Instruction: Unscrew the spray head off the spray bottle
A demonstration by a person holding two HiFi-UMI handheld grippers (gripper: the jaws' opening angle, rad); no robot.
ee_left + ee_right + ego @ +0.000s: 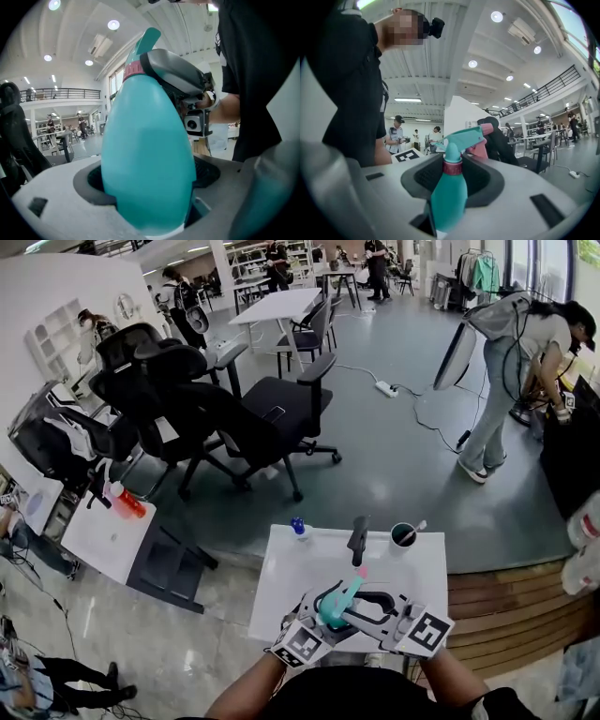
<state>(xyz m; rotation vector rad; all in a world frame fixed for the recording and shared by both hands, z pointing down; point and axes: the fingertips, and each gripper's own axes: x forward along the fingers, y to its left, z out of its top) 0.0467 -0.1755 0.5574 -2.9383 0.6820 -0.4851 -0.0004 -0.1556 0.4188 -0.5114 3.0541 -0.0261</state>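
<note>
Above the near edge of the white table (309, 568) I hold a teal spray bottle (336, 607) between both grippers. My left gripper (319, 622) is shut on the bottle's wide body (147, 164), which fills its jaws (147, 187). My right gripper (363, 600) reaches up along the bottle, its jaws closing round the neck with the pads at the pink collar (452, 167). The teal spray head (464, 138) with a pink nozzle tip sticks out just beyond them. One grey right finger (176, 75) wraps the neck in the left gripper view.
At the table's far edge stand a dark cup with a stick (403, 535), a black upright object (357, 538) and a small blue item (298, 527). Black office chairs (262, 418) stand beyond; a person (516, 362) bends at far right. A wooden platform (506, 606) lies to the right.
</note>
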